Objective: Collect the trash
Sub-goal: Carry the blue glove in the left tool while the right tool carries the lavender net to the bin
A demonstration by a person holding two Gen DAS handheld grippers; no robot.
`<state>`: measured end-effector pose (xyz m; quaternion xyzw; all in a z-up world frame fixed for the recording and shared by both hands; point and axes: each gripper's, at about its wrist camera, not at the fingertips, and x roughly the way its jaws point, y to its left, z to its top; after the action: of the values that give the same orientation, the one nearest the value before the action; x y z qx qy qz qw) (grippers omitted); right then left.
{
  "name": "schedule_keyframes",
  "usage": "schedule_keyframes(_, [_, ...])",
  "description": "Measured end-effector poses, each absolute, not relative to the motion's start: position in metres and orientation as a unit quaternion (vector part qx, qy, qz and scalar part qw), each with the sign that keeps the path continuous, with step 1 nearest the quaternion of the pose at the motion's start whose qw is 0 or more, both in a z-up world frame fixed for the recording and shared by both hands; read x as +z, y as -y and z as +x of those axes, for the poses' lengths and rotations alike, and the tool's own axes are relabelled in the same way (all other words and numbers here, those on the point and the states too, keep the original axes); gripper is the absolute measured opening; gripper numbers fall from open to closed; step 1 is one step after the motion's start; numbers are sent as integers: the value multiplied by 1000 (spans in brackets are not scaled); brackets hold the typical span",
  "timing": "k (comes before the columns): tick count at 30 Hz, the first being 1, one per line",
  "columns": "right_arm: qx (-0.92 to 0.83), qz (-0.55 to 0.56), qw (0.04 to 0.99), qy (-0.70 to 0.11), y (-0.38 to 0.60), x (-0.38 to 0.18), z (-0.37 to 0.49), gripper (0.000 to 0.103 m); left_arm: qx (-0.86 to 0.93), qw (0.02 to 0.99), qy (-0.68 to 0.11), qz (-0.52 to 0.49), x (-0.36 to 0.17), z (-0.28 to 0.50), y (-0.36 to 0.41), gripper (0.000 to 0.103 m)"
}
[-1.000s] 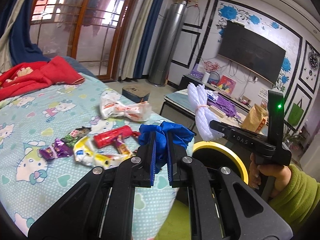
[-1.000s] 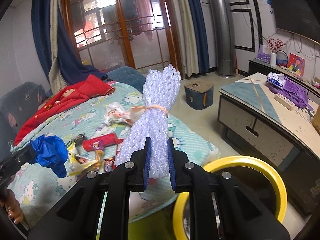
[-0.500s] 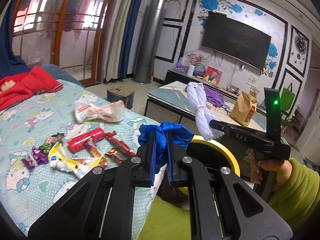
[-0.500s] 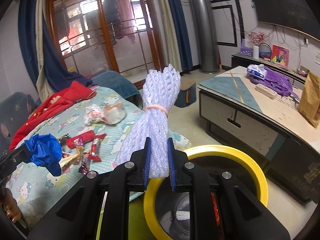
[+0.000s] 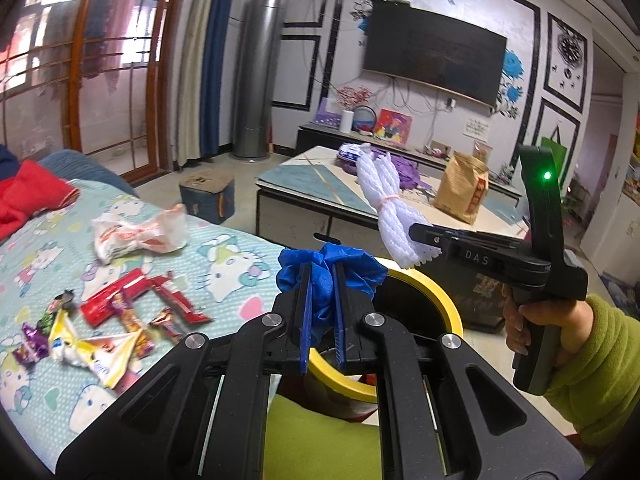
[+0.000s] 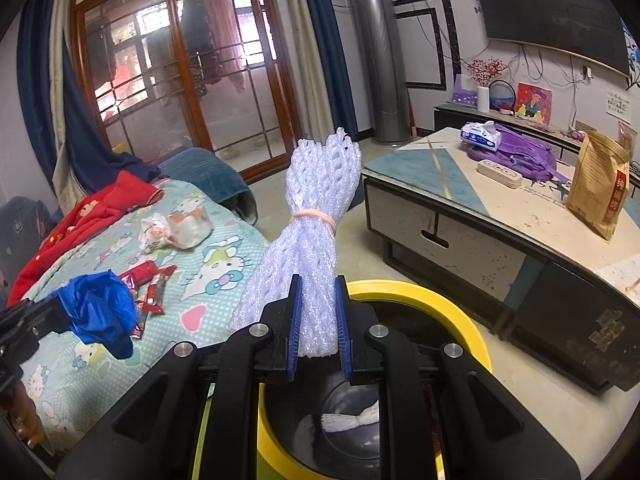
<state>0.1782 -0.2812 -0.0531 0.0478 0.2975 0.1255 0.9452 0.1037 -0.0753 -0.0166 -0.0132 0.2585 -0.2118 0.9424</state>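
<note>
Right gripper (image 6: pixel 316 332) clamps foam net bundle (image 6: pixel 316 240), upright, directly above yellow-rimmed bin (image 6: pixel 460 316), lower centre; left gripper (image 5: pixel 320 316) grips blue wad (image 5: pixel 328 276) at bin's near rim.

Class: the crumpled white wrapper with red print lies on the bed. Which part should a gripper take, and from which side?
Grip the white wrapper at its pinched middle, coming from above with fingers across the waist. It lies flat on the bed sheet, flared at both ends like a bow, so the narrow centre probably fits between the fingers best.
</note>
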Motion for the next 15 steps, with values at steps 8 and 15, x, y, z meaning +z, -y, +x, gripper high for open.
schedule_keyframes(8, [116,52,942,-310,296,-60,180,15,-237,935,-264,8,-25,122,98,5])
schedule_keyframes(15, [113,75,934,-331,314,-71,185,16,-253,926,-278,21,-36,137,120,5])
